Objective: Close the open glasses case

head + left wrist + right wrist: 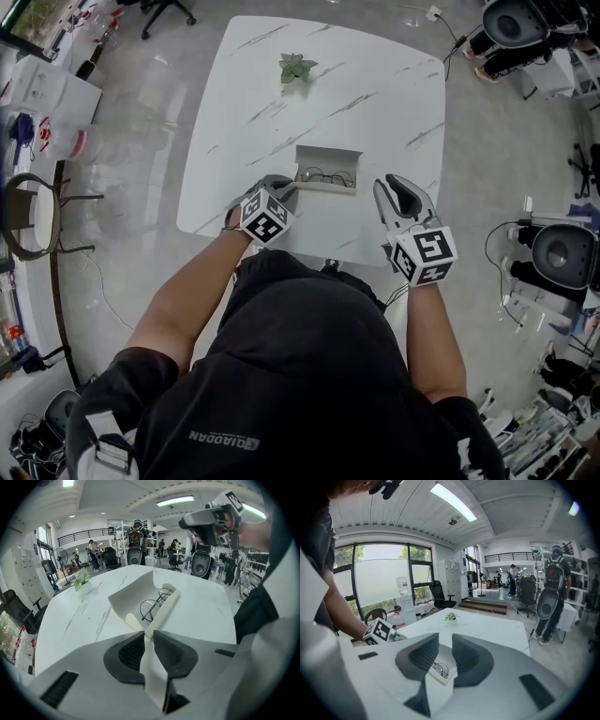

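White marble table (375, 84), busy workshop around. Open glasses case (328, 157) near front edge, lid upright, glasses (328, 175) lying inside. Left gripper (149, 639) clenched on case's left end; right gripper (445, 656) spread, empty, near right end. Best: steady base with left, tip lid forward evenly with right, watch frame against rim.

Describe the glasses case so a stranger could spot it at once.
On the white marble table, look to the near edge, between the left gripper and right gripper. The glasses case is the open white box there with thin wire glasses inside, unlike the small green plant at the far side.
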Motion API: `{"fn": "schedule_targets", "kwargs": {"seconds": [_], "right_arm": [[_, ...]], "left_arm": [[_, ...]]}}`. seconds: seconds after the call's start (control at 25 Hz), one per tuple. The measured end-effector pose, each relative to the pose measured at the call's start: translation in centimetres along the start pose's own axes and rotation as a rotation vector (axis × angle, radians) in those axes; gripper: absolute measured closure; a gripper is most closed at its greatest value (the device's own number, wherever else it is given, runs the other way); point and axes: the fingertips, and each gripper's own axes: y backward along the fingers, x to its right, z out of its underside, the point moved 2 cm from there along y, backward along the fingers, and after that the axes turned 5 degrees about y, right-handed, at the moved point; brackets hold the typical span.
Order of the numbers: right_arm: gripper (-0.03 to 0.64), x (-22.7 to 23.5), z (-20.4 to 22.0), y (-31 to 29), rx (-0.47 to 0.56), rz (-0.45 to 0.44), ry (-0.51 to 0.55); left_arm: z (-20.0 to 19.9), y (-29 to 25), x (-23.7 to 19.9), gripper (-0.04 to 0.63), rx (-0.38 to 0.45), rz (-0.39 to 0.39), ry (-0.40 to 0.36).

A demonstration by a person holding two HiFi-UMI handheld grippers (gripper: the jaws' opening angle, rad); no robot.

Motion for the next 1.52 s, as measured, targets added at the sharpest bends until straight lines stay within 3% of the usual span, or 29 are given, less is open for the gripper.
{"fn": "schedule_targets", "kwargs": {"seconds": [0.56,0.88,1.28,1.52], "right_arm": [[0.529,1.1,4.1,-7.0,-0.222,-0.047,0.31],[0.529,1.6,6.5,-9.7,-0.35,-0.071,0.543],[0.532,3.1,7.9,-11.6,-0.414,-0.074,0.564],[0.575,3.1,7.9,-12.1,-0.43,-0.095,0.578]], "left_arm": [[0.1,0.0,0.0,0.529,0.01,0.007,0.026],[0.1,0.0,-0.1,0.529,0.01,0.009,0.033],[0.2,-0.2,-0.2,0.531,0.007,0.008,0.058],[0.2,-0.2,-0.2,0.531,0.004,0.015,0.083]]}}
